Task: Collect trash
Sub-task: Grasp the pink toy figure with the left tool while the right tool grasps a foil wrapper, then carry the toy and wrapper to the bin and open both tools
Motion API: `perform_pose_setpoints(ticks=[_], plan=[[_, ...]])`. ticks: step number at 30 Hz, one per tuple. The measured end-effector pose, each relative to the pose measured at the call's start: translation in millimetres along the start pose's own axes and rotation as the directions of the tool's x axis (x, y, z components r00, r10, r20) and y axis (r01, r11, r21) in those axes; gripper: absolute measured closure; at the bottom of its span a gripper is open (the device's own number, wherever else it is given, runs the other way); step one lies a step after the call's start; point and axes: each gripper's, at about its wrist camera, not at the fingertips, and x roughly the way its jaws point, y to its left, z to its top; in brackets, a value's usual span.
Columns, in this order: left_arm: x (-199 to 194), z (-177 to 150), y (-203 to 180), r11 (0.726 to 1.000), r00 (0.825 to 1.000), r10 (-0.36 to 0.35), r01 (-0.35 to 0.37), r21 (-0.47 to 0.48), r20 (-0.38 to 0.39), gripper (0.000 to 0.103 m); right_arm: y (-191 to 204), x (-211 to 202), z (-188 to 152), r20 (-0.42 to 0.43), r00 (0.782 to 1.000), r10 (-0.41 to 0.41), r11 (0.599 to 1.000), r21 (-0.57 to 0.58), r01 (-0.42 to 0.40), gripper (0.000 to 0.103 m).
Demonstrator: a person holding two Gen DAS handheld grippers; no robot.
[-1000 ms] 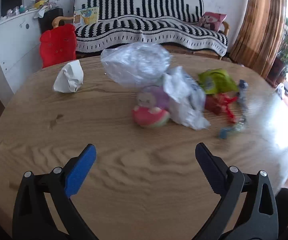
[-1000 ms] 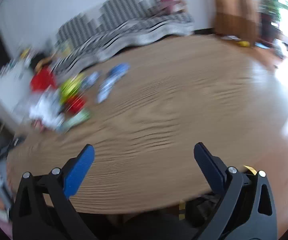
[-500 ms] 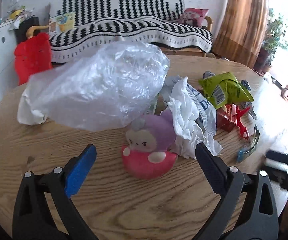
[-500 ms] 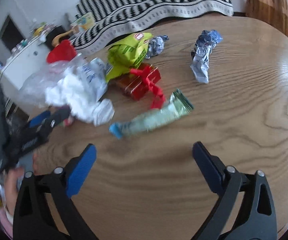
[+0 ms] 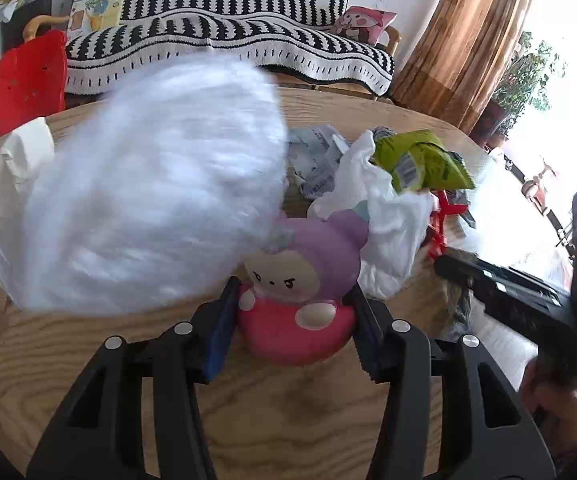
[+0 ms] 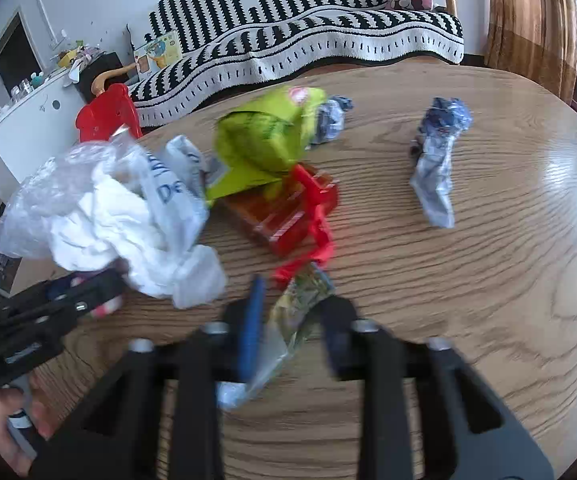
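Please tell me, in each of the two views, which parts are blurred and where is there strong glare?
Left wrist view: the clear plastic bag is smeared by motion, the plush toy is sharp, and the window side at the right is overexposed. Right wrist view: the right gripper and its wrapper are blurred; glare lies on the table.

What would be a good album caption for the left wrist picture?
Left gripper closing around a pink and purple plush toy beside a clear plastic bag on a cluttered wooden table.
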Motion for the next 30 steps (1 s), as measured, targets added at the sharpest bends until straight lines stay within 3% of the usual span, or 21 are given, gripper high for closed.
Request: perform_pose_setpoints(ticks=[4, 10, 15, 17, 21, 30], plan=[[-23, -11, -13, 0.999, 0.998, 0.031, -0.032, 0.013, 0.05, 0.052, -18, -10, 3, -0.032, 0.999, 0.023, 1.0, 0.001, -0.023, 0.089], [-41, -9, -22, 0.999, 0.992, 0.042, -0.045, 0.028, 0.117, 0.052, -24, -58, 16, 0.078, 0.997, -0.005, 0.996, -0.088, 0.012, 0.089], [-61, -3, -7, 0.996, 0.976, 0.089, -0.083, -0.039, 0.2, 0.052, -55, -70, 12, 0.119, 0.991, -0.053, 0.994, -0.089, 0.064, 0.089], [-62, -3, 6, 0.993, 0.974, 0.11, -0.098, -0.069, 0.199, 0.052, -65, -69, 3, 0.127, 0.99, -0.058, 0.995, -0.074, 0.068, 0.089], [-63, -4, 16, 0.974, 0.958, 0.227, -0.22, -0.061, 0.173, 0.052, -79, -68, -6, 0.125, 0.992, -0.031, 0.999, -0.017, 0.033, 0.089], [-55, -8, 27, 0.975, 0.968, 0.217, -0.209, -0.07, 0.123, 0.052, -81, -69, -6, 0.147, 0.986, -0.08, 0.996, -0.034, 0.086, 0.089]])
